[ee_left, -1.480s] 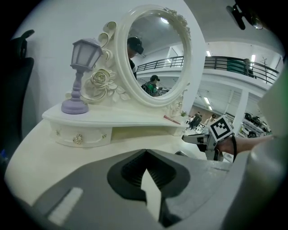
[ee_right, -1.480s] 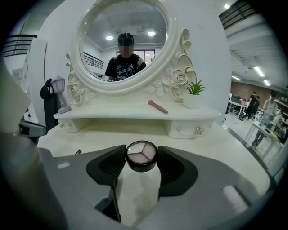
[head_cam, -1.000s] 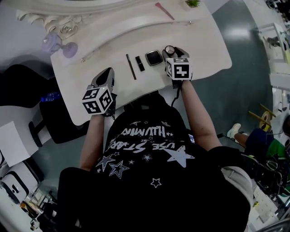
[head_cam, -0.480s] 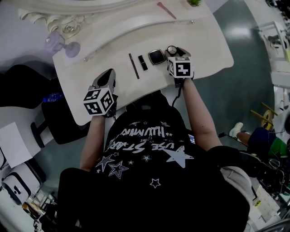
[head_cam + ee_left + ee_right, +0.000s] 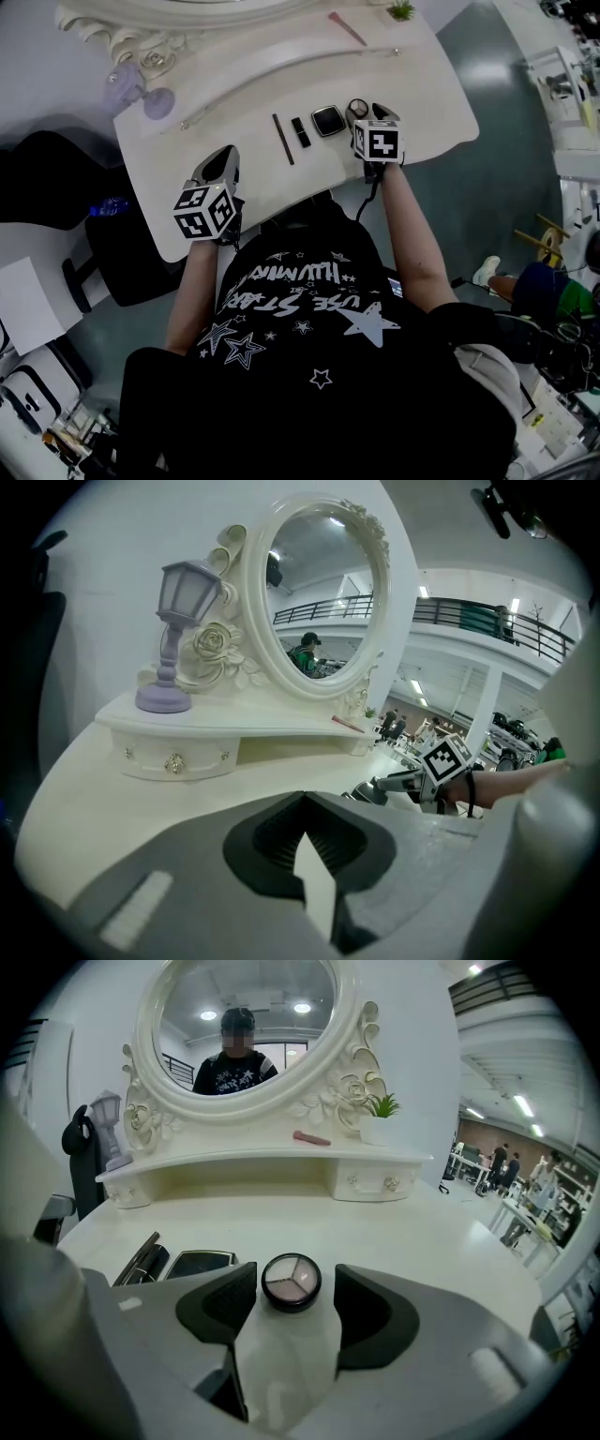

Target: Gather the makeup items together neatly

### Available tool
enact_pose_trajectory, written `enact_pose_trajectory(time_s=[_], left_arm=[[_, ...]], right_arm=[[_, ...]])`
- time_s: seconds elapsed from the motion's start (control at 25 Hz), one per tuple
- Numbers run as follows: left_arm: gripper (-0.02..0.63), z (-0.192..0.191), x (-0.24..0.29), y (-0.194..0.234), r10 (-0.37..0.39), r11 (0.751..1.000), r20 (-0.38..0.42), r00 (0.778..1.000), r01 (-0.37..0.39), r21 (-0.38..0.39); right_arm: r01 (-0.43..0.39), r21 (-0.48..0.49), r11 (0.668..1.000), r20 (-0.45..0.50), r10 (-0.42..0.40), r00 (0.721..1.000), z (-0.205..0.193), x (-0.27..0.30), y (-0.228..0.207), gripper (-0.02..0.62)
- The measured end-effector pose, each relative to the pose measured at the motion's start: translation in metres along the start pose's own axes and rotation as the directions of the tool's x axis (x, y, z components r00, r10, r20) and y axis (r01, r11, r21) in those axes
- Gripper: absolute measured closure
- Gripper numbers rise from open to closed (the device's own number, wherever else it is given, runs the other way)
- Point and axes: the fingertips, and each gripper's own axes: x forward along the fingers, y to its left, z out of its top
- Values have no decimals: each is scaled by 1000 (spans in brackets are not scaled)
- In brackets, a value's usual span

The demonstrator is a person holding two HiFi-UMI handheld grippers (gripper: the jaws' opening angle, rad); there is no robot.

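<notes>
On the white vanity table point(image 5: 427, 89), at its far left, a lilac lamp point(image 5: 150, 97) is standing on the raised shelf point(image 5: 281, 49) beside the oval mirror point(image 5: 323, 602). The left gripper point(image 5: 221, 157) is sitting over the near left part of the tabletop, well apart from the makeup. In the left gripper view its jaws are pressing together at the tips and holding nothing, with only a sliver of pale tabletop showing through behind the pads. Toward the middle, the makeup items are lying in a short row. A slim pencil point(image 5: 283, 139) is resting farthest left. A black tube point(image 5: 301, 132) is lying just beside it. A square compact point(image 5: 328, 121) with a dark glossy lid is sitting next. A round eyeshadow pot point(image 5: 357, 108) is sitting at the right end, close to the compact. The right gripper point(image 5: 367, 114) is reaching over that end of the row. In its own view the jaws are standing apart, and the round eyeshadow pot point(image 5: 291, 1282) is lying open-faced on the table between the two dark pads, showing three pale shades. A little space seems to be showing on either side of it, and the pot is sitting flat. Farther back and to the right, a pink stick point(image 5: 311, 1138) and a small potted plant point(image 5: 380, 1107) are resting on the shelf.
</notes>
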Motion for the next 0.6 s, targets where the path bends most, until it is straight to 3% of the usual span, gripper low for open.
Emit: enact_pose_trajectory(time_s=[0.28,0.6], left_arm=[[604,-10,-30,14,-20,1000,13,1000,20,0],[604,-33,-53,24,-64,998,-12,998,64,25]], right_arm=[[47,59,997,102,-53,993,17,-41,17,311],[74,121,990,230,-101,968,25,-94,61,522]])
